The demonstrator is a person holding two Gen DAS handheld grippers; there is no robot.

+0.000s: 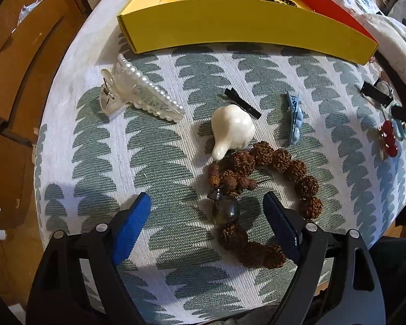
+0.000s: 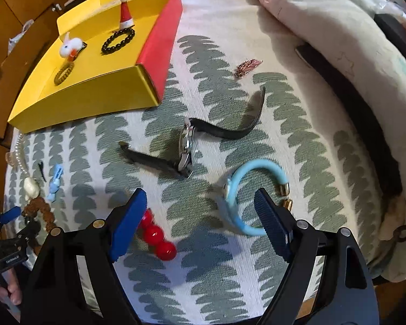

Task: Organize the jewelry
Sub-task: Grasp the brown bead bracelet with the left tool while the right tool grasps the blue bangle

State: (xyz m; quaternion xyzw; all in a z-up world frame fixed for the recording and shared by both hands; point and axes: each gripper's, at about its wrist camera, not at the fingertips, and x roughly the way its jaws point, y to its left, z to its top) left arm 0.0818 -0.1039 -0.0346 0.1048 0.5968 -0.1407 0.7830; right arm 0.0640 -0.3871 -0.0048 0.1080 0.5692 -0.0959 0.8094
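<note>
My left gripper point(image 1: 207, 203) is open, low over a brown seed-bead bracelet point(image 1: 270, 159) whose dark glass bead point(image 1: 226, 210) lies between the fingers. A white ceramic charm point(image 1: 231, 130) lies just beyond it. My right gripper point(image 2: 197, 203) is open and empty, above the cloth between red beads point(image 2: 157, 237) and a light blue bangle point(image 2: 239, 192). A black-strapped watch point(image 2: 188, 146) lies ahead of it. The yellow box point(image 2: 94, 92) holds a black bead bracelet point(image 2: 118, 40), a bunny clip point(image 2: 69, 46) and a Santa-hat clip point(image 2: 125, 15).
A pearl claw clip point(image 1: 138, 92), a black hair clip point(image 1: 242, 103) and a blue clip point(image 1: 295, 119) lie on the patterned cloth point(image 1: 154, 162). A rose-gold chain point(image 2: 248, 66) lies far right. A crumpled blanket point(image 2: 338, 40) borders the right side. Wooden drawers point(image 1: 19, 62) stand left.
</note>
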